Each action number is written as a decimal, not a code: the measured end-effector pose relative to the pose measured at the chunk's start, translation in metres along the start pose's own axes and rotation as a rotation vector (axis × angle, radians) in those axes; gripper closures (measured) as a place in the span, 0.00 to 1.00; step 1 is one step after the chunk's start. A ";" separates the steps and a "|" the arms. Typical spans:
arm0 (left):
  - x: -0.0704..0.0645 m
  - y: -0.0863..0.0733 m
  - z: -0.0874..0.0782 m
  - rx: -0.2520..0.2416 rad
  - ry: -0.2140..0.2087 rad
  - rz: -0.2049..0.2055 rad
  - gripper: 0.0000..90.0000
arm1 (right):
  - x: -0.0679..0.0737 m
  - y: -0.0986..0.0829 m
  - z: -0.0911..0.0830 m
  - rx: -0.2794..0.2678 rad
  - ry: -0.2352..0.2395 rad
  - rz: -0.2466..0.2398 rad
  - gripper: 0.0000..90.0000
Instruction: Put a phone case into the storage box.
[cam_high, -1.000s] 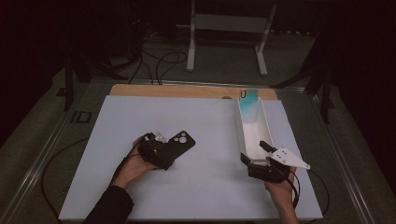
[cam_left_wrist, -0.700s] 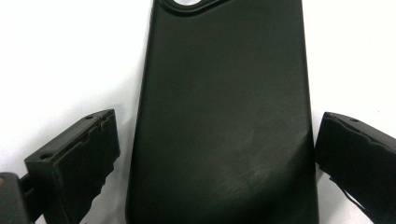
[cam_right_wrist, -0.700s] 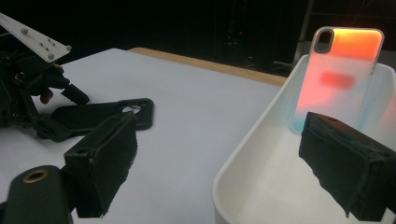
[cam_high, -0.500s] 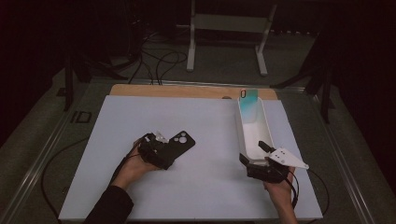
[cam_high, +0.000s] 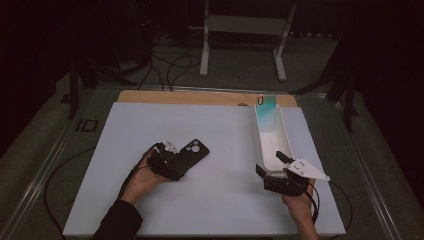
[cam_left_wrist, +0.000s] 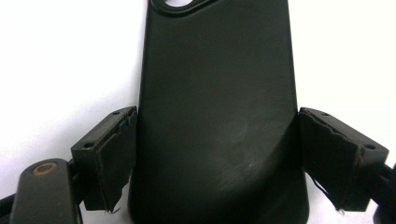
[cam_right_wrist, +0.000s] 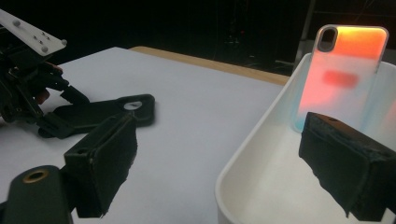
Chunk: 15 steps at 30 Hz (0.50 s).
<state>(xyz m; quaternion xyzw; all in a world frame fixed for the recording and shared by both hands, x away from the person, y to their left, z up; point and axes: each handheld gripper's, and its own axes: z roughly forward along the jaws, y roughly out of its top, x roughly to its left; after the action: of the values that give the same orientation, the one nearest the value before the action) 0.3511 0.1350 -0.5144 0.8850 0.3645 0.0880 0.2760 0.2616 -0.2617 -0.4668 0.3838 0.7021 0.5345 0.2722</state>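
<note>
On the white table, left gripper (cam_left_wrist: 217, 163) pinches the black phone case (cam_left_wrist: 217, 107), ready to lift toward the tray (cam_high: 260, 145) straddled by spread right gripper (cam_right_wrist: 229, 168)

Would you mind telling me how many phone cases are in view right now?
2. A black phone case lies on the white table, between the left gripper jaws. An iridescent phone case leans upright at the far end of the white tray.
</note>
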 end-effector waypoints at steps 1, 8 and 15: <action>0.000 0.000 0.000 -0.004 0.002 -0.004 0.18 | 0.000 0.000 0.000 0.001 0.001 0.001 0.13; -0.001 0.000 -0.010 -0.063 0.020 -0.024 0.18 | 0.001 0.000 0.001 0.005 0.003 -0.001 0.13; -0.003 -0.006 -0.026 -0.153 0.035 -0.049 0.18 | 0.001 0.000 0.004 0.027 -0.003 -0.005 0.13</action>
<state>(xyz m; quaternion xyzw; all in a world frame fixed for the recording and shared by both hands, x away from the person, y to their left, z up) 0.3358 0.1475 -0.4959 0.8505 0.3828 0.1241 0.3387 0.2646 -0.2586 -0.4677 0.3866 0.7097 0.5237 0.2693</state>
